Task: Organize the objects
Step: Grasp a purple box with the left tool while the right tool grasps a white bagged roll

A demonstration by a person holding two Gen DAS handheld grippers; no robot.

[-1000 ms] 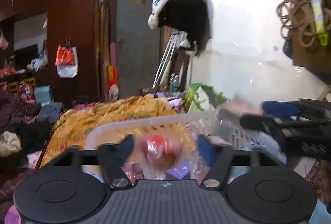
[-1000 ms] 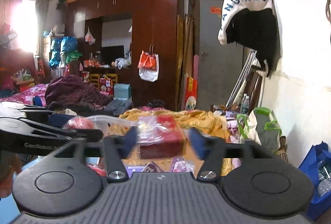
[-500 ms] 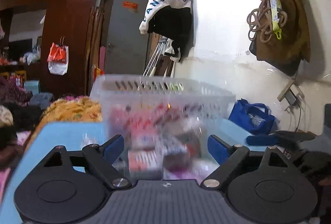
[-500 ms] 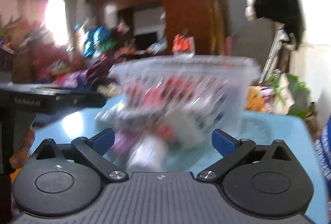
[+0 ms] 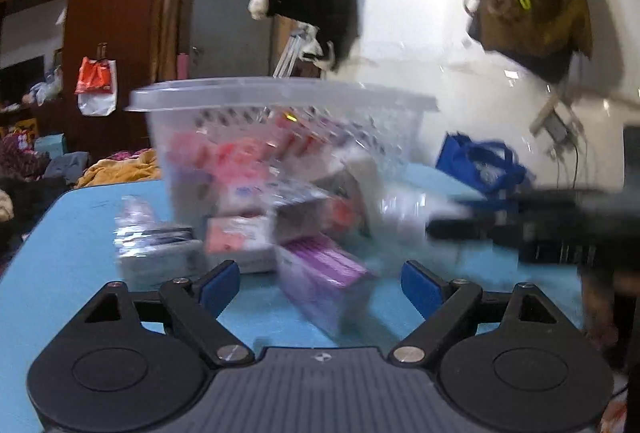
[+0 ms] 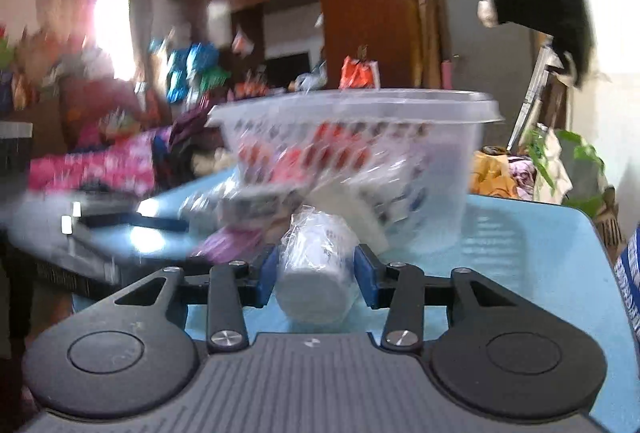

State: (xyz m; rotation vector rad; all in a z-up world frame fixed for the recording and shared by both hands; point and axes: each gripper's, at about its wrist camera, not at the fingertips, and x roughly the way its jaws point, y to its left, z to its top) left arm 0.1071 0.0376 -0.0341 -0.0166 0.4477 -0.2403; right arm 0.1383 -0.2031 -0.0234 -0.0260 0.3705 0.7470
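Observation:
A clear plastic basket (image 5: 280, 121) full of wrapped packets stands on the blue table (image 5: 60, 257); it also shows in the right wrist view (image 6: 360, 137). In front of it lie a purple box (image 5: 320, 273), a pink packet (image 5: 236, 237) and a grey wrapped packet (image 5: 156, 253). My left gripper (image 5: 320, 285) is open and empty, just short of the purple box. My right gripper (image 6: 316, 273) is shut on a white wrapped bottle (image 6: 316, 269) lying on its side in front of the basket. The views are motion-blurred.
The right gripper (image 5: 520, 229) shows at the right of the left wrist view, the left gripper (image 6: 100, 233) at the left of the right wrist view. A blue bag (image 5: 480, 161) sits beyond the table's right edge. A wardrobe (image 5: 100, 13) and cluttered bed stand behind.
Both grippers dropped from above the basket to table level in front of it. The left let go of its red item and opened; the right opened, then closed on the white bottle.

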